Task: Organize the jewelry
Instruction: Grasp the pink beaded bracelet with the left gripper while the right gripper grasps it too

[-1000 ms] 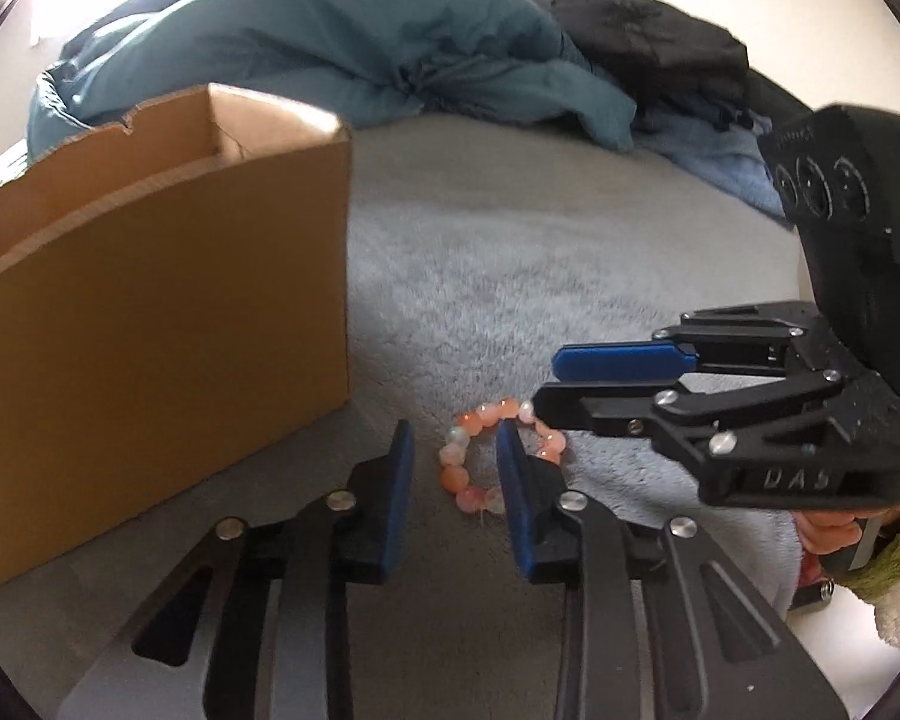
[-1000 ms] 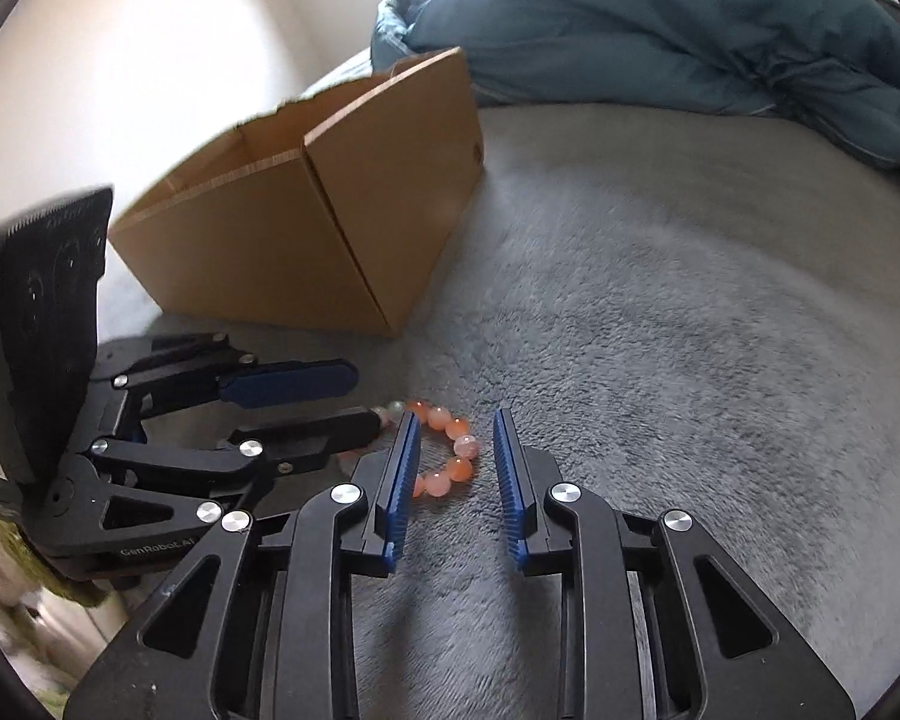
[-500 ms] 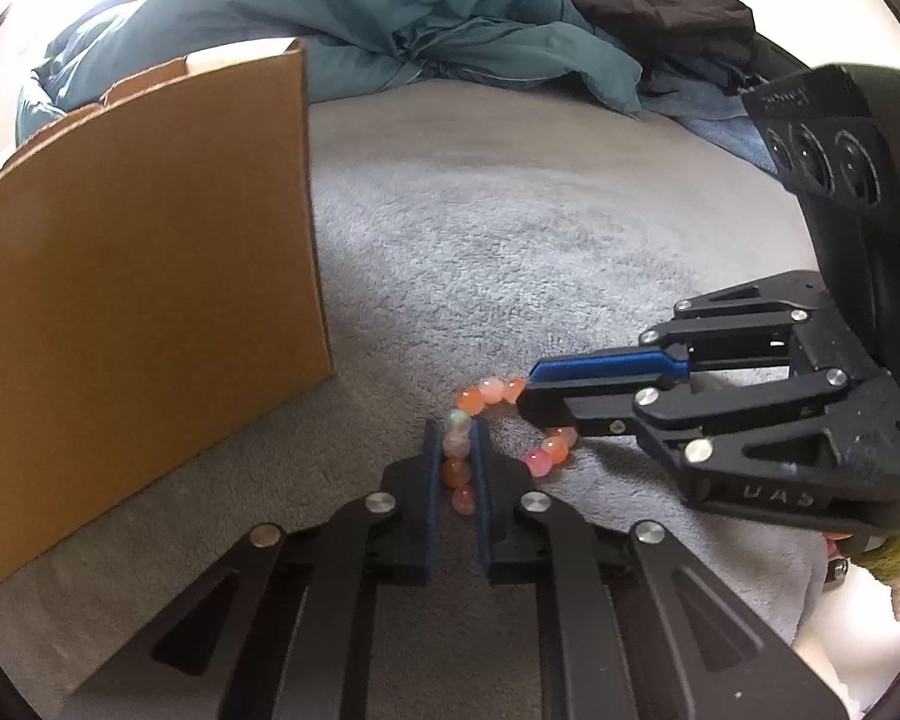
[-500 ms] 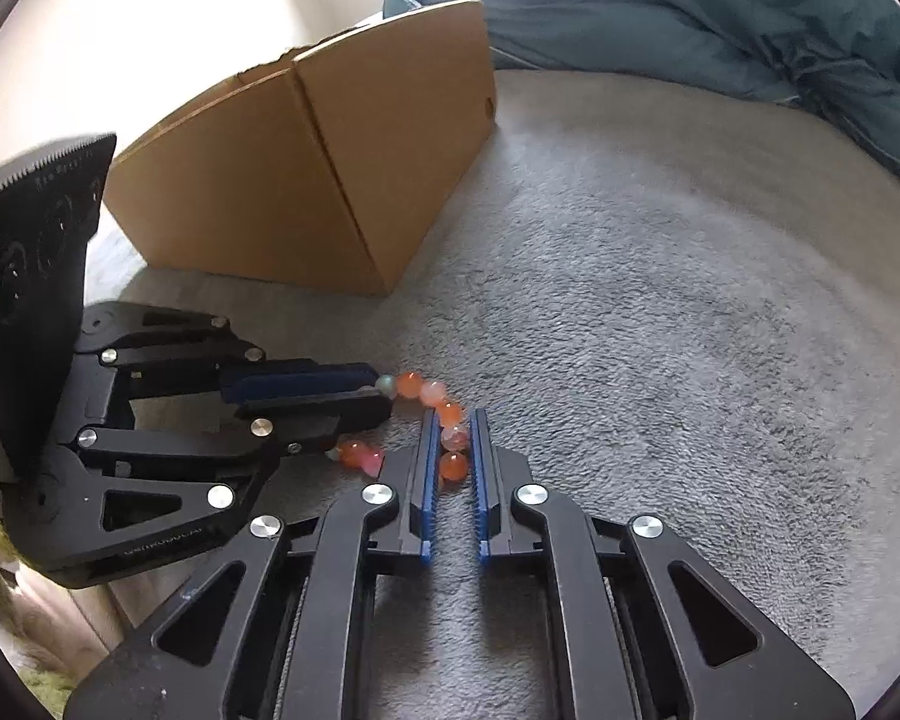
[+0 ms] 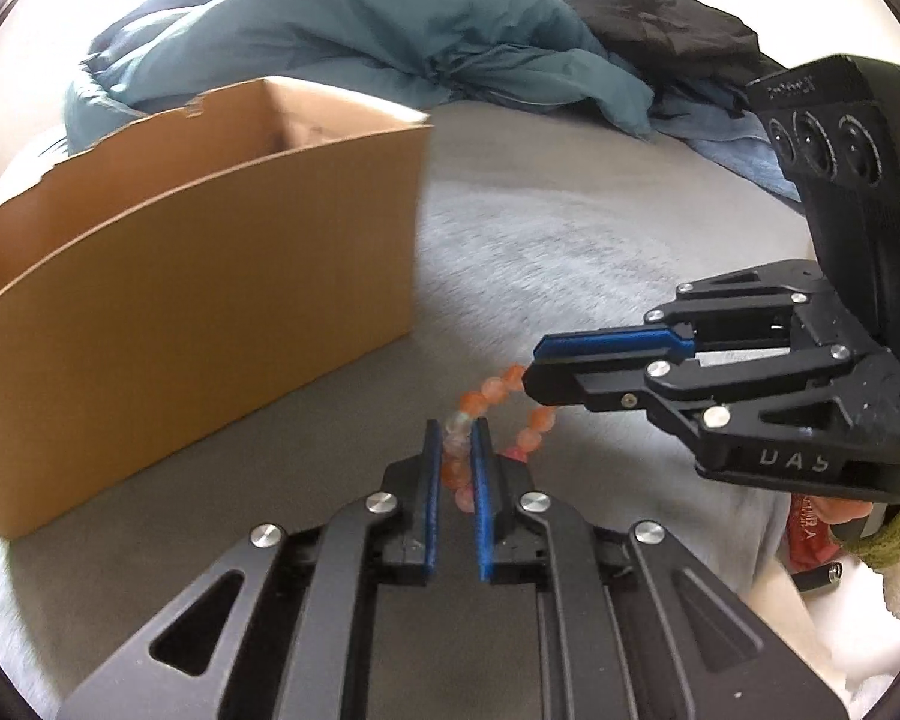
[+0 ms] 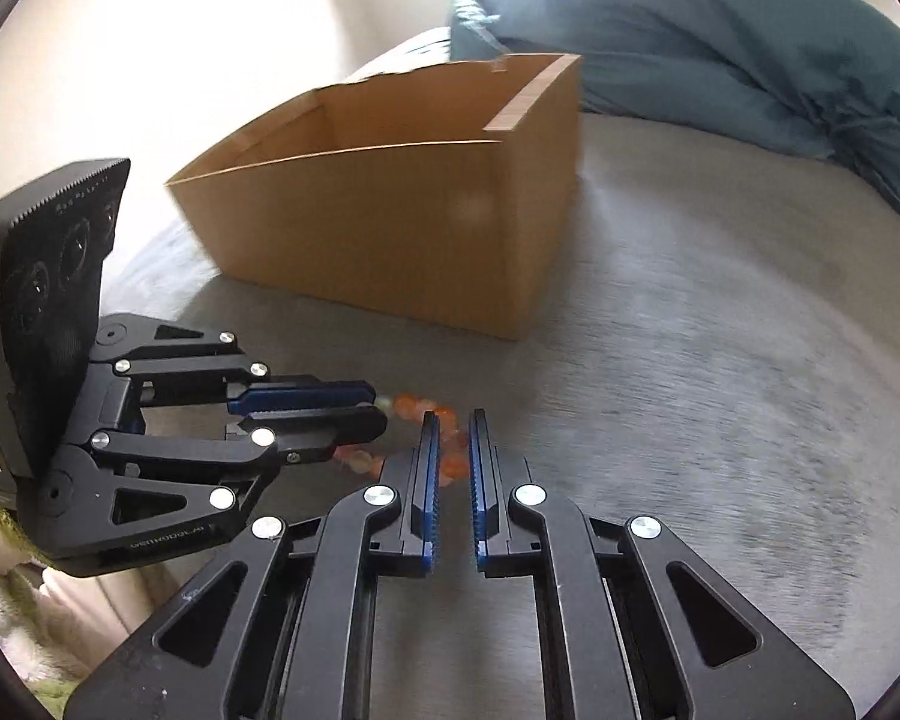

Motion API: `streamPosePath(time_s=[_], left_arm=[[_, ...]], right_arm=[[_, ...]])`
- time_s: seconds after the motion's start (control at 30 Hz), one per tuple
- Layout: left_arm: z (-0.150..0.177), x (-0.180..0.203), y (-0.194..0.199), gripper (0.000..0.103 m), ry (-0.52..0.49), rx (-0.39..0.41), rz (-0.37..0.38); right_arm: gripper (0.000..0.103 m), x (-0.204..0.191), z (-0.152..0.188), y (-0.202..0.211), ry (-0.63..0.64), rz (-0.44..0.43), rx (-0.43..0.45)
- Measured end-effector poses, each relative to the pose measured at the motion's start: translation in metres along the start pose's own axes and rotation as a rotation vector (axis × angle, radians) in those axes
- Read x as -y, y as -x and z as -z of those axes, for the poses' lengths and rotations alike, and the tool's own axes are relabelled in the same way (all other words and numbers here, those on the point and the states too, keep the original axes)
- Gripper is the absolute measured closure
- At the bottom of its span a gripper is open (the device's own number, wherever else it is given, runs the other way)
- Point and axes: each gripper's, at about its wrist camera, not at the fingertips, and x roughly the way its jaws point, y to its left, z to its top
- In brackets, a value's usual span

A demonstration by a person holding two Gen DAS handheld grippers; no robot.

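An orange and pink bead bracelet [image 5: 491,391] hangs above the grey blanket, held between both grippers. My left gripper [image 5: 453,427] is shut on one side of it. My right gripper [image 6: 451,419] is shut on the other side; the bracelet [image 6: 415,405] shows there too. In the left wrist view the right gripper [image 5: 531,369] comes in from the right. In the right wrist view the left gripper [image 6: 378,411] comes in from the left. An open cardboard box [image 5: 198,276] stands to the left, also seen in the right wrist view [image 6: 402,228].
A grey fleece blanket [image 5: 570,252] covers the bed. A teal duvet [image 5: 360,42] and dark clothes [image 5: 660,24] are piled at the back. A wall [image 6: 180,60] lies beyond the box. A small red item [image 5: 810,534] lies at the bed's right edge.
Both grippers closed on the bracelet and have lifted it off the blanket. The box's open top has come into view as the grippers rose.
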Motion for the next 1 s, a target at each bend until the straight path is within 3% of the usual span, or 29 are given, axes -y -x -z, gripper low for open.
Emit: streamPosePath(time_s=[0.2,0.37,0.6,0.77,1.0], left_arm=[[0.028,-0.039,0.035,0.094,0.071,-0.012,-0.081],[0.046,-0.071,0.035,0.094,0.124,-0.033,-0.123],[0.052,-0.083,0.021,0.094,0.144,-0.044,-0.115],[0.056,-0.080,0.020,0.094,0.141,-0.049,-0.100],[0.055,-0.085,0.016,0.093,0.154,-0.046,-0.066]], right_arm=[[0.095,-0.043,-0.011,-0.027,0.062,-0.080,-0.036],[0.095,-0.067,-0.022,-0.061,0.101,-0.104,-0.089],[0.094,-0.069,-0.027,-0.074,0.109,-0.091,-0.139],[0.086,-0.071,-0.023,-0.068,0.123,-0.085,-0.151],[0.084,-0.071,-0.023,-0.067,0.118,-0.131,-0.138]])
